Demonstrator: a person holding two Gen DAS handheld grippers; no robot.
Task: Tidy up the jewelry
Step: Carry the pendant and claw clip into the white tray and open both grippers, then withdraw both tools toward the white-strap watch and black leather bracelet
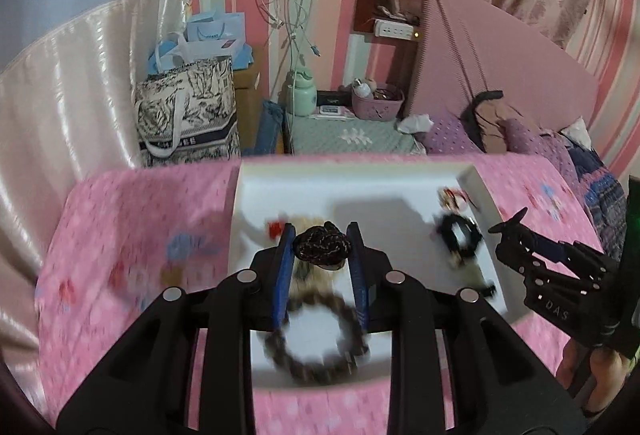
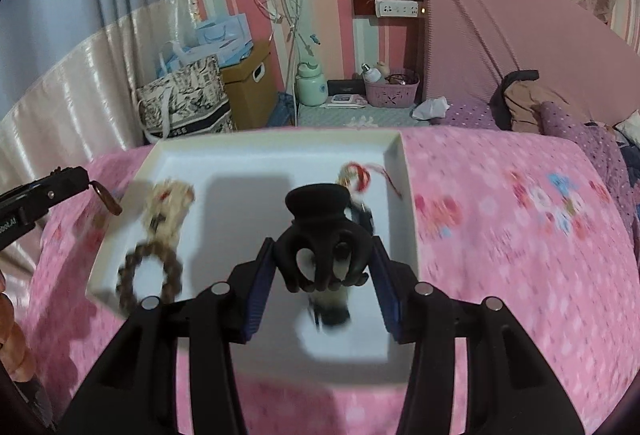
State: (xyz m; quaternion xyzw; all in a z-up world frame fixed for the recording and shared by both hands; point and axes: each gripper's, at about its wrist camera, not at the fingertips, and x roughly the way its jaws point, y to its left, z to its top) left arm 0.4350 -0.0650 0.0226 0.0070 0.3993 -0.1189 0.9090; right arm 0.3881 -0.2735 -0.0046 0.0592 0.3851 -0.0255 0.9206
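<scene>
i have a dark braided hair tie (image 1: 322, 244) pinched between the blue pads of my left tool (image 1: 320, 249), and a black claw clip (image 2: 322, 235) clamped across its body between the pads of my right tool (image 2: 323, 255). both pieces hang clear above the white tray (image 2: 396, 163), which lies on the pink bed cover (image 2: 500, 235) below and ahead of both tools.

under my left tool, nearer to me than its tips, sits a brown bead bracelet (image 1: 316, 339); a cream fluffy scrunchie (image 2: 168, 203) lies just beyond it. past the right tool's tips, toward the tray's far right wall, is a red-corded charm (image 2: 356, 173), and directly beneath the clip a blurred dark-and-pale piece i can't identify.

the views are smeared with motion, so my judgement is that this is a carry step, and the thing to do well is keep both grips steady. the hair tie is soft and will squash, so more squeeze won't help; the clip is rigid and rounded, so it could pivot if i swing fast. i'd move both tools smoothly, keep them well apart so they don't knock each other, and only loosen the grips once each piece is low over its spot.
</scene>
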